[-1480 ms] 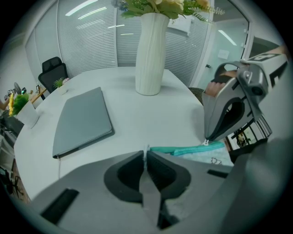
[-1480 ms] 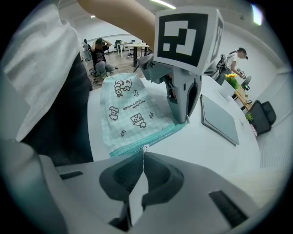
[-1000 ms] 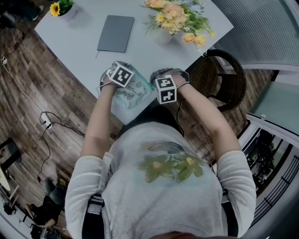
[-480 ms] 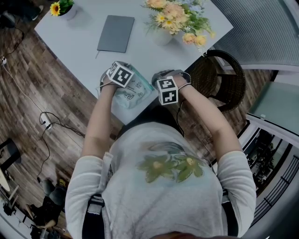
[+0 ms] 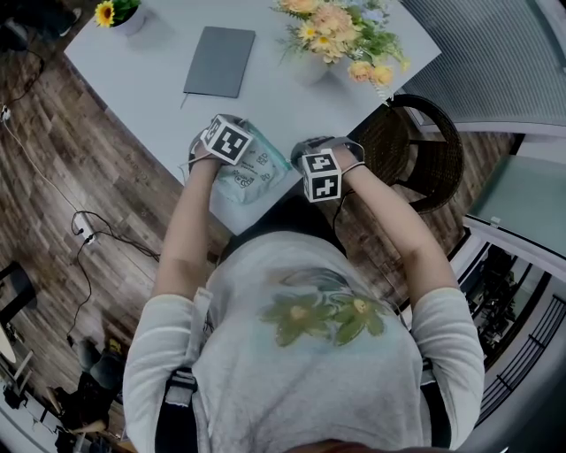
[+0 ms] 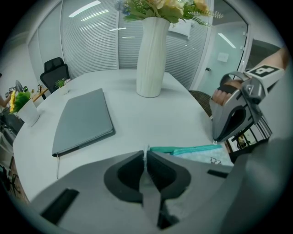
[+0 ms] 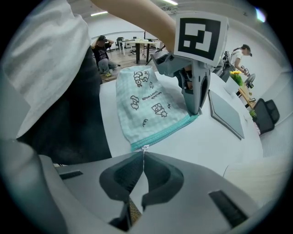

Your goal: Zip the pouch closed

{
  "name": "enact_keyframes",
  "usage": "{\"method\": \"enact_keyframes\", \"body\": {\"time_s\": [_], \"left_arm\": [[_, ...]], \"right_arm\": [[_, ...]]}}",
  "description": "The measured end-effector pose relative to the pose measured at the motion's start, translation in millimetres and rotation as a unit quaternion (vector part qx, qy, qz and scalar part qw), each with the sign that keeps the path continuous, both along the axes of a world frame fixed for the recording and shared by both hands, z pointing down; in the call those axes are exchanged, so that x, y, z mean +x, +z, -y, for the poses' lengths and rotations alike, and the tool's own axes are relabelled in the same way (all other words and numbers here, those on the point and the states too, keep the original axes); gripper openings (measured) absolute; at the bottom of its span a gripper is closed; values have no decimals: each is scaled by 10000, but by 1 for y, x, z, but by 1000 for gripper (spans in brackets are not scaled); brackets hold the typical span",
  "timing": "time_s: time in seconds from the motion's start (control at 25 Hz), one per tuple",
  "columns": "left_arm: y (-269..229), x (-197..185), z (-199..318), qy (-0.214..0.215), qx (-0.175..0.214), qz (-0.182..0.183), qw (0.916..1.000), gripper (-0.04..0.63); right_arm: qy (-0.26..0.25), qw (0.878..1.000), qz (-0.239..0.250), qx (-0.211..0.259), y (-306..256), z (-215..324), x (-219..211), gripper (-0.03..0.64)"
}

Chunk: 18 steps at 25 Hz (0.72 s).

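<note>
At the table's [image 5: 141, 84] far left corner, around ten o'clock from your hands, stands a small sunflower pot [image 5: 115, 15], and the grey notebook [image 5: 219, 62] lies flat at eleven o'clock from the pouch [image 5: 255, 172]. Your left gripper [image 6: 145, 157] points steeply down at the pouch's left end, with its jaws clenched on a thin sliver of that end. The teal zipper band [image 6: 183, 149] runs away from it toward three o'clock. The pouch itself rests flat on the near table edge just in front of you, between the two grippers, its printed pale face up. Your right gripper [image 7: 143, 157] is pressed together on the small metal zipper pull [image 7: 145, 147] at the pouch's right end. I cannot tell whether the zip is fully shut. The white vase of flowers [image 5: 329, 35] stands at one o'clock, and a dark chair [image 5: 433, 146] sits off the table at three o'clock.
</note>
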<state>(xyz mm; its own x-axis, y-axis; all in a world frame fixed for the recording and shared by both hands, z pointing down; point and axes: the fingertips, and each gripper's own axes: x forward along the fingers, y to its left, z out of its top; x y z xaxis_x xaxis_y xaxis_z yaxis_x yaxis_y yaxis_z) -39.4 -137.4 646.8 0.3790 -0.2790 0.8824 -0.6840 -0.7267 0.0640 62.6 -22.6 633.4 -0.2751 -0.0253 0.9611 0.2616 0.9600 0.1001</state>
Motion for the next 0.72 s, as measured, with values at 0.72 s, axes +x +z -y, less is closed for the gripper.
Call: {"method": "enact_keyframes", "body": {"time_s": [0.72], "left_arm": [[-18,-10,5,-710,-16,-814,9941,31]], "right_arm": [[1287,9902,500,195,2,2,2,46]]}}
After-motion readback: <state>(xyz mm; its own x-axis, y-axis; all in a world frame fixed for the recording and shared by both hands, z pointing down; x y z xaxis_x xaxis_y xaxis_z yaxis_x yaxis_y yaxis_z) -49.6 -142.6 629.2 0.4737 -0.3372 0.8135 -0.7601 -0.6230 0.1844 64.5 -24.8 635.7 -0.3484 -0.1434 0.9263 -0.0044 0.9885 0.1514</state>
